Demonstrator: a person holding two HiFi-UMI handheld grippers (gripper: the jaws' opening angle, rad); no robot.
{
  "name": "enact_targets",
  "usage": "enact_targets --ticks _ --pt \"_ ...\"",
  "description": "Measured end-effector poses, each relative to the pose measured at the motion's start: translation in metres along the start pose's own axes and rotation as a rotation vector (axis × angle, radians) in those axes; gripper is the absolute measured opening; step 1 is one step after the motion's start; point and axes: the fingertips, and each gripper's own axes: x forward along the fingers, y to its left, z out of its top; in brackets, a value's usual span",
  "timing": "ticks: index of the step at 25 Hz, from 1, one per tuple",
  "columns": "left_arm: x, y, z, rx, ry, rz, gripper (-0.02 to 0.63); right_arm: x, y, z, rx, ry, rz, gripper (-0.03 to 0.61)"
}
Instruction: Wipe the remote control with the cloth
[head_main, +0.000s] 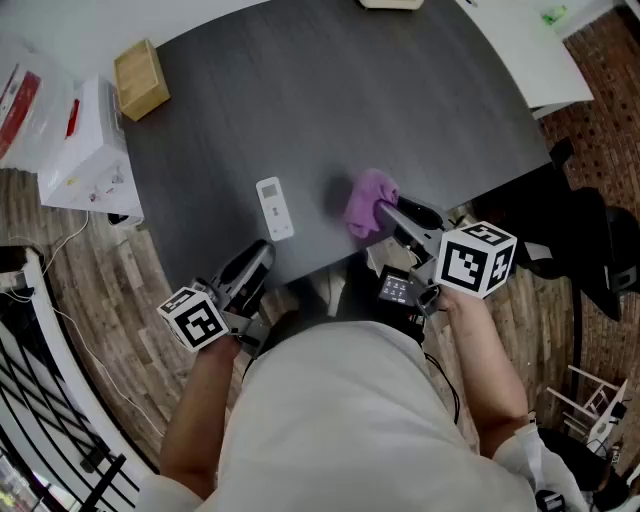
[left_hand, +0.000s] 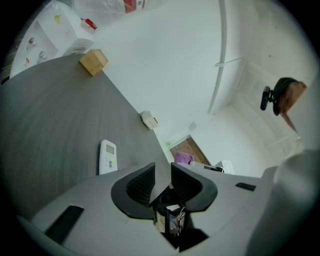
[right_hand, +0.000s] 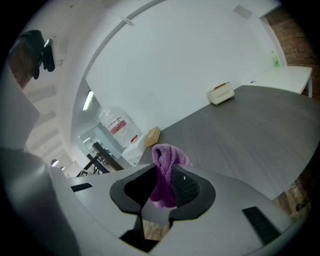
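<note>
1. The remote control (head_main: 274, 208) is white and slim, with 1 small display near its far end. It lies flat, face up, on the dark grey table (head_main: 340, 90), close to the near edge.
2. The cloth (head_main: 366, 196) is purple and bunched. The right gripper (head_main: 384, 211) pinches it between its 2 jaws, to the right of the remote control and apart from it.

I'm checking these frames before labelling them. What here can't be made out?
Remote control: button markings too small, in head and left gripper views.
Cloth: lower end hidden inside the right claw, right gripper view.
Beige box: cut off by the head view's top edge.
Table: near edge partly hidden by the person's torso, head view.
</note>
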Motion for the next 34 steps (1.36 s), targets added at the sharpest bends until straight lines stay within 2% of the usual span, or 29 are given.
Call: enact_targets --ticks 4,6,8,16,22,28,34 --pt "-0.002 -0.038 -0.007 0.076 0.0 -0.062 0.101 -0.027 0.009 0.011 -0.046 -0.034 0.028 0.097" --pt "-0.002 -0.055 -0.016 0.127 0.011 -0.072 0.101 -0.04 0.008 0.016 -0.089 -0.041 0.043 0.097" --pt "-0.005 -0.067 -0.026 0.146 0.006 -0.067 0.101 -0.052 0.005 0.018 -0.13 -0.041 0.046 0.097" --pt "-0.008 -0.096 -0.086 0.088 -0.078 0.01 0.1 -0.103 -0.007 0.007 -0.243 -0.01 0.085 0.095" --pt "-0.015 -0.131 -0.132 0.035 -0.215 0.036 0.1 -0.153 -0.01 -0.003 -0.344 -0.011 0.122 0.094" --pt "-0.044 -0.153 -0.139 0.059 -0.304 0.027 0.1 -0.174 0.013 -0.015 -0.377 -0.023 0.172 0.093" --pt "-0.053 -0.173 -0.128 0.069 -0.321 -0.063 0.101 -0.186 0.035 -0.016 -0.34 -0.056 0.195 0.092"
